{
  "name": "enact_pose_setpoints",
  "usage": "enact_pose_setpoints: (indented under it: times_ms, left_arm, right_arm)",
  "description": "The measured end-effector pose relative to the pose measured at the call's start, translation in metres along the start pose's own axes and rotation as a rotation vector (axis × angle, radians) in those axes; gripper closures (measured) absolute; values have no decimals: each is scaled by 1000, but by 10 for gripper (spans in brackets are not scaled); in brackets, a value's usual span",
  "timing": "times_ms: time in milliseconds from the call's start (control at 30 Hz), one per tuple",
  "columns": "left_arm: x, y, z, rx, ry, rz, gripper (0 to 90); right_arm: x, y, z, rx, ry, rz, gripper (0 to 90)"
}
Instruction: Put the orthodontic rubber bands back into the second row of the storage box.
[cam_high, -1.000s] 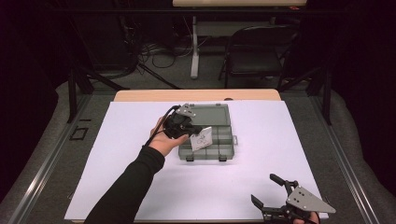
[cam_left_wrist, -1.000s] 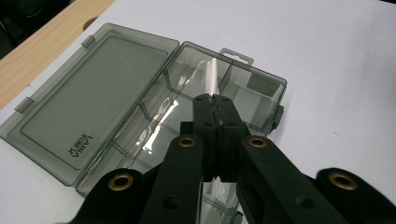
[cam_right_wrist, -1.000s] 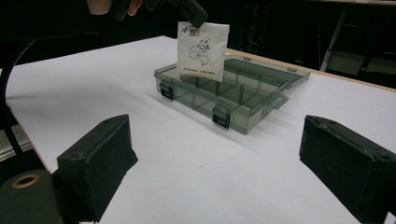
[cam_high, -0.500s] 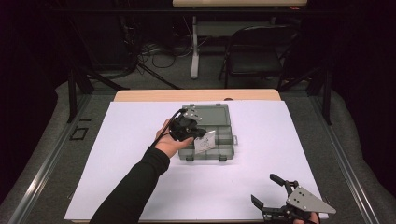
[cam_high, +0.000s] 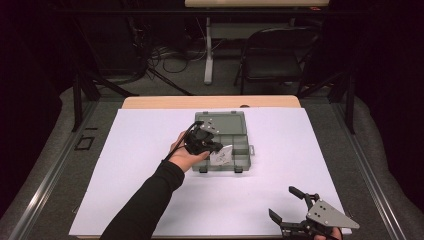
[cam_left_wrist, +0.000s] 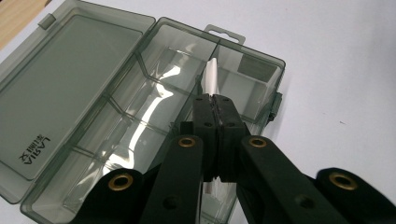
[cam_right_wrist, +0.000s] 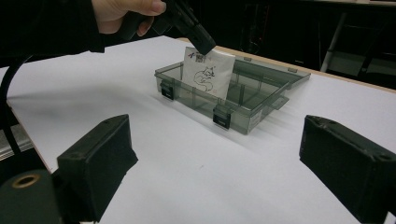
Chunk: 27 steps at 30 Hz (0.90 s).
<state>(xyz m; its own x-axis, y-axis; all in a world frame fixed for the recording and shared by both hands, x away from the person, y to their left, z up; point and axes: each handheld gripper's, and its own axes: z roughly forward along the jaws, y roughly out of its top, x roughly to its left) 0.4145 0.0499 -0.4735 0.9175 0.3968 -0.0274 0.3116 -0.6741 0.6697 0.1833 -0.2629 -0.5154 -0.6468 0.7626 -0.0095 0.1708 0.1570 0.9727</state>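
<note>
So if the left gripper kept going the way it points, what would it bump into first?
Probably the floor of a compartment in the box; the left gripper points down into it, holding the card.

The card (cam_right_wrist: 208, 74) is a small white square with a black line drawing of a fox-like animal and a small printed mark near its top edge. It stands upright, pinched by its top corner between the closed fingers (cam_right_wrist: 196, 36) of the left gripper (cam_left_wrist: 215, 100), and hangs below them. Its lower edge dips into the box (cam_high: 239, 131), seemingly in a front compartment, though which one is hard to tell. The box is smoky clear plastic with dividers, lying open and flat beneath the fingers, its lid folded back on the far side.
</note>
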Motion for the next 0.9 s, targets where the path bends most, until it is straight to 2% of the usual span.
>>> enact_pose_setpoints:
  times_ms: [333, 433, 600, 900]
  left_arm:
    - [2, -7, 4, 0, 2, -21, 893]
    - [3, -8, 4, 2, 3, -22, 891]
    - [3, -8, 3, 1, 6, -28, 885]
    - [4, -10, 5, 9, 22, -43, 811]
  right_arm:
    - [0, 0, 0, 0, 0, 1, 91]
    - [0, 0, -1, 19, 5, 0, 91]
    - [0, 0, 0, 4, 1, 5, 91]
    - [1, 0, 0, 4, 2, 6, 91]
